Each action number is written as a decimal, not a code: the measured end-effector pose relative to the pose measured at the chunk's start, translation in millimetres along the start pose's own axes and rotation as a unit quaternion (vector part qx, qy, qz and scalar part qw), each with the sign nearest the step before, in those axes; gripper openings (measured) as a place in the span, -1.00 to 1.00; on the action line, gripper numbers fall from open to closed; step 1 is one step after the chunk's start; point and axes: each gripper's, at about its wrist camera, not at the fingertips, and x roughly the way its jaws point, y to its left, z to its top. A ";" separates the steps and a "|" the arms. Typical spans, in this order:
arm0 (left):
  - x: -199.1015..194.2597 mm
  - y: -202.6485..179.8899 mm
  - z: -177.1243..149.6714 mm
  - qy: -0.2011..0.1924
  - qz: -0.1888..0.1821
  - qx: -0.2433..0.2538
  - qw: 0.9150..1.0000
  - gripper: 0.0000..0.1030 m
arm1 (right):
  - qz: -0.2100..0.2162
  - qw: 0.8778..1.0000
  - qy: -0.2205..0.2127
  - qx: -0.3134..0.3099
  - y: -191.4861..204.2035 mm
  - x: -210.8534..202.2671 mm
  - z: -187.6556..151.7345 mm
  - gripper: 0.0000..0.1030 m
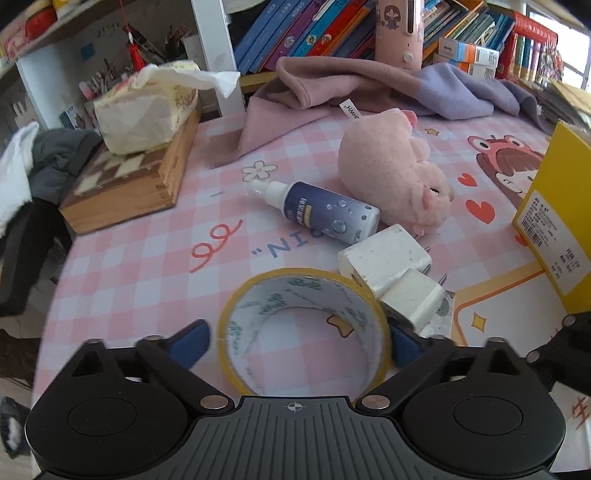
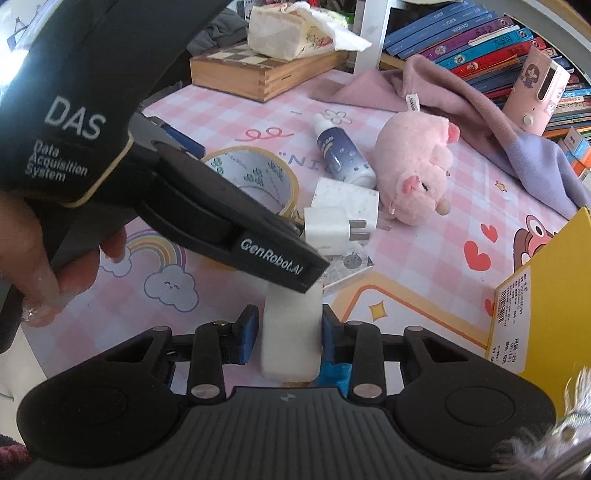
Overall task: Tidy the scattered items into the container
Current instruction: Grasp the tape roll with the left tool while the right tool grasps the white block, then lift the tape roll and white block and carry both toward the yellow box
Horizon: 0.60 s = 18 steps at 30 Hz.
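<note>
Tape roll (image 1: 306,328) stands on edge between the left gripper's (image 1: 301,341) spread, unclamped fingers, while the right gripper (image 2: 288,332) clasps a white block (image 2: 290,339).

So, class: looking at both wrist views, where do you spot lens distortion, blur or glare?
Left wrist view: fisheye bends the bookshelf and darkens the corners; the tape roll is sharp, the far left edge smeared. Right wrist view: the same curving; daylight washes out the top right corner, and the white block in the right gripper looks soft.
</note>
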 end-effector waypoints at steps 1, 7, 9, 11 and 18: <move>-0.4 1.3 -0.5 -0.002 0.000 -0.006 1.000 0.74 | 0.000 1.000 -0.001 0.001 -0.7 -0.2 0.2 -0.45; -22.7 16.7 -6.2 -0.020 0.009 -0.040 0.999 0.73 | 0.010 0.999 -0.041 0.021 -7.0 -17.7 3.4 -0.51; -36.1 24.8 -9.0 -0.030 0.010 -0.059 0.998 0.73 | 0.002 0.998 -0.060 0.019 -5.8 -26.3 6.1 -0.51; -49.1 31.9 -11.8 -0.038 0.013 -0.074 0.996 0.73 | -0.003 0.997 -0.075 0.023 -5.6 -34.4 8.2 -0.51; -95.3 50.2 -29.0 -0.064 0.013 -0.128 0.990 0.73 | -0.010 0.994 -0.101 0.041 -3.8 -59.5 5.2 -0.52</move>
